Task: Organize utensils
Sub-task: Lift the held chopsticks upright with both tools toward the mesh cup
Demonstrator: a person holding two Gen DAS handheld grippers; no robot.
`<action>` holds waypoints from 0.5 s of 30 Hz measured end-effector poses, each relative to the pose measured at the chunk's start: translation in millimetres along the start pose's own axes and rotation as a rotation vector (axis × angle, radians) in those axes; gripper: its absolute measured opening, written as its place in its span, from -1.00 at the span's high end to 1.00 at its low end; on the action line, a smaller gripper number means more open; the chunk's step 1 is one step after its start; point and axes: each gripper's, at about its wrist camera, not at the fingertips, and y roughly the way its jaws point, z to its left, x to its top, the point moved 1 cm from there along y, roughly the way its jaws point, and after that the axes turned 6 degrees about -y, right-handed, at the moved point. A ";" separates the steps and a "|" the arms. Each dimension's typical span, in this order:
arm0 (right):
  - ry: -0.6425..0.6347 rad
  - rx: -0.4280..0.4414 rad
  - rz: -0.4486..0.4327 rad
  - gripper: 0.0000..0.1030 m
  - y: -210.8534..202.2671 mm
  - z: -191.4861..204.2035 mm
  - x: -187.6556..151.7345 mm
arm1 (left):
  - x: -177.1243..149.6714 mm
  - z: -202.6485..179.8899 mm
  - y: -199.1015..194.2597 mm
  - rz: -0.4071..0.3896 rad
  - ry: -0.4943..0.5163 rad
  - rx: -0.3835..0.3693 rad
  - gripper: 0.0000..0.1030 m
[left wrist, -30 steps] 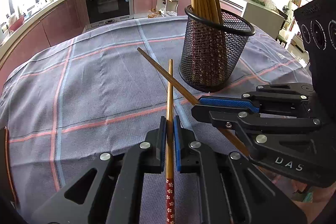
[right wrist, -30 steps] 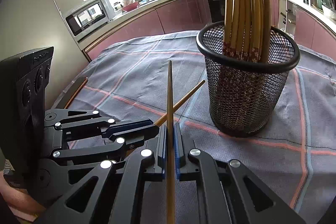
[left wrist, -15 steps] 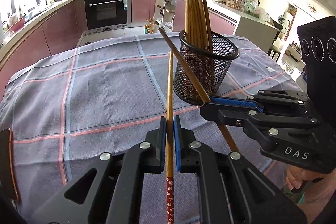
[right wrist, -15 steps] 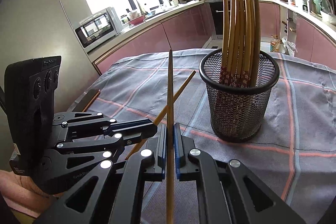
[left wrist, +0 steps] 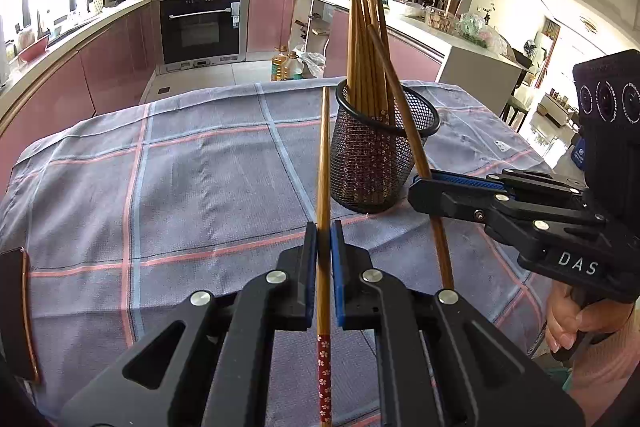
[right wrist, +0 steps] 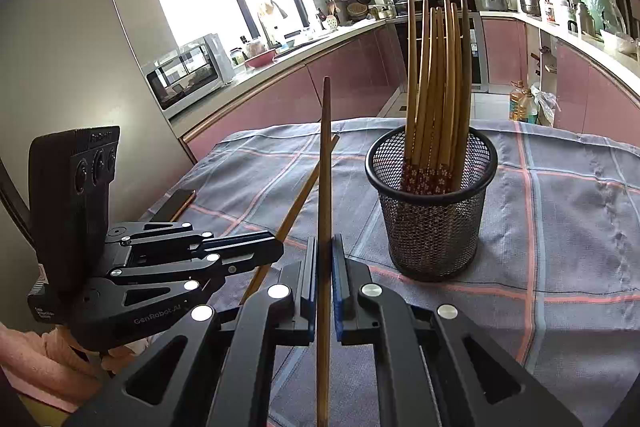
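A black mesh holder (left wrist: pixel 380 155) stands on the checked cloth with several wooden chopsticks (left wrist: pixel 366 39) upright in it; it also shows in the right wrist view (right wrist: pixel 434 211). My left gripper (left wrist: pixel 324 239) is shut on a wooden chopstick (left wrist: pixel 324 163) with a red flowered end, held above the cloth left of the holder. My right gripper (right wrist: pixel 325 255) is shut on another chopstick (right wrist: pixel 325 163). In the left wrist view the right gripper (left wrist: pixel 424 183) holds its chopstick (left wrist: pixel 404 115) tilted across the front of the holder.
The table is covered by a grey cloth with pink and blue lines (left wrist: pixel 180 187). A dark phone (left wrist: pixel 14 311) lies at the cloth's left edge, also in the right wrist view (right wrist: pixel 176 203). Kitchen cabinets and an oven (left wrist: pixel 200 27) stand behind.
Both grippers have risen and drawn back from the holder, each with its chopstick lifted off the cloth. The right chopstick has swung more upright, in front of the holder.
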 end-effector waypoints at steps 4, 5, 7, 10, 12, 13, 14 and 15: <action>0.007 -0.006 -0.024 0.89 -7.4 -2.4 3.1 | 3.3 -1.8 -6.1 -0.014 0.000 -0.011 0.85; 0.008 -0.007 -0.030 0.89 -9.2 -3.3 4.0 | 4.4 -2.2 -7.9 -0.018 0.000 -0.014 0.85; 0.012 -0.009 -0.039 0.89 -12.0 -3.5 5.5 | 5.8 -3.2 -12.0 -0.025 0.000 -0.021 0.85; 0.014 -0.011 -0.050 0.89 -15.2 -4.1 7.0 | 8.2 -4.6 -17.7 -0.035 -0.003 -0.035 0.85; 0.016 -0.012 -0.056 0.89 -16.8 -4.4 7.7 | 9.7 -5.1 -21.5 -0.041 -0.007 -0.042 0.85; 0.016 -0.012 -0.059 0.89 -17.6 -4.7 8.1 | 10.4 -5.3 -23.2 -0.043 -0.009 -0.048 0.85; 0.017 -0.013 -0.062 0.89 -18.4 -5.0 8.5 | 11.1 -5.4 -24.4 -0.044 -0.011 -0.054 0.85; 0.019 -0.011 -0.065 0.89 -19.1 -5.6 8.7 | 11.5 -5.5 -25.7 -0.045 -0.013 -0.056 0.85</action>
